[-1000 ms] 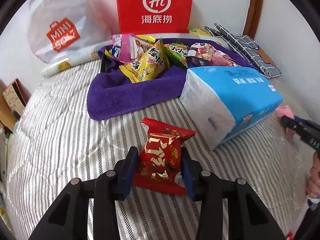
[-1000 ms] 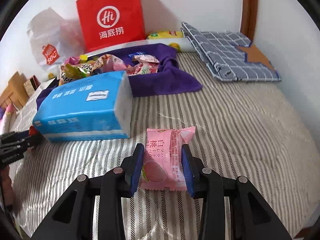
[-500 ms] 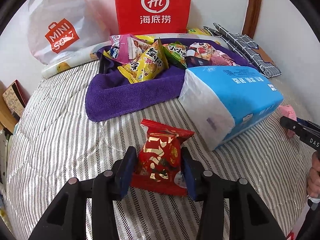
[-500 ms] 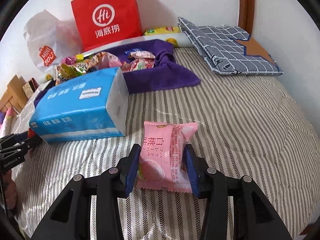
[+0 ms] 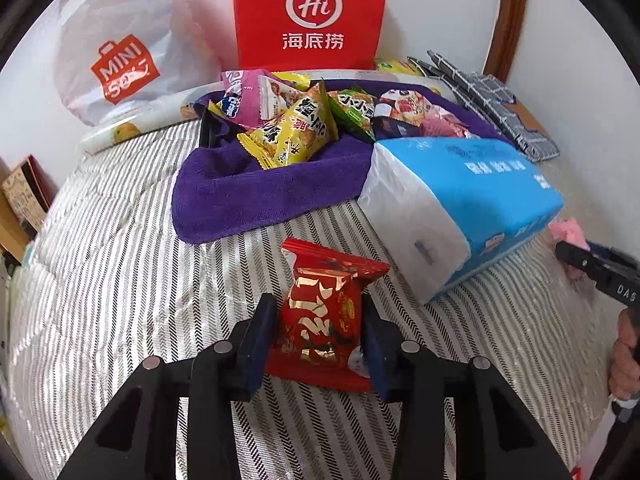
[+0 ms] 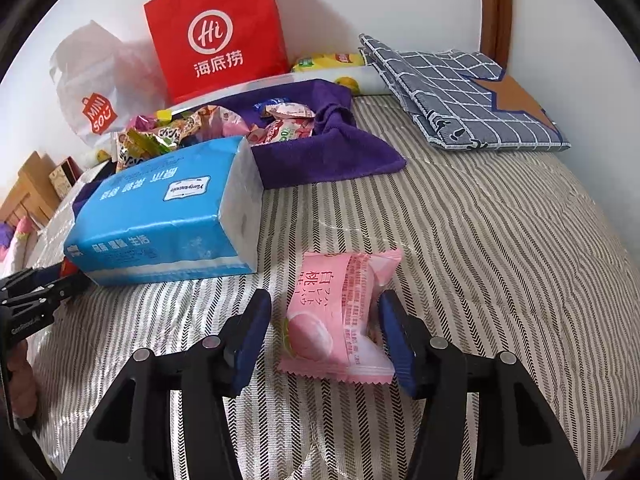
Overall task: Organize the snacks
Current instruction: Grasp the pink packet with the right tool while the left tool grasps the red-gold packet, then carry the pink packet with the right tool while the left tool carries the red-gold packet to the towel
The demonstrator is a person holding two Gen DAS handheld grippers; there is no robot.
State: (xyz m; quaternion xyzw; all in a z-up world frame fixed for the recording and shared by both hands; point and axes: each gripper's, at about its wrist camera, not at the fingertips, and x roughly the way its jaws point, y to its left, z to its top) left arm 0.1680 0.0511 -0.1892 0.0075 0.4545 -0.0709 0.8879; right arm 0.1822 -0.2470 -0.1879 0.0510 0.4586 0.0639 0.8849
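The left tongs (image 5: pixel 318 328) grip a red snack pack (image 5: pixel 322 320) from both sides, their blue pads pressed against it, low over the striped bed (image 5: pixel 120 280). The right tongs (image 6: pixel 326 328) stand a little apart around a pink snack pack (image 6: pixel 340 312): the right pad touches its edge, while a gap shows on the left, so the pack lies loose on the bed between them. A blue tissue pack (image 6: pixel 168 216) lies between the two sets of tongs, left of the pink pack and right of the red one. Behind it, a purple towel (image 5: pixel 260 192) carries a heap of mixed snacks (image 5: pixel 296 128). At the far wall stand a red bag (image 5: pixel 310 12) and a white bag (image 5: pixel 120 52). A checked cloth (image 6: pixel 460 92) lies folded at the far right.
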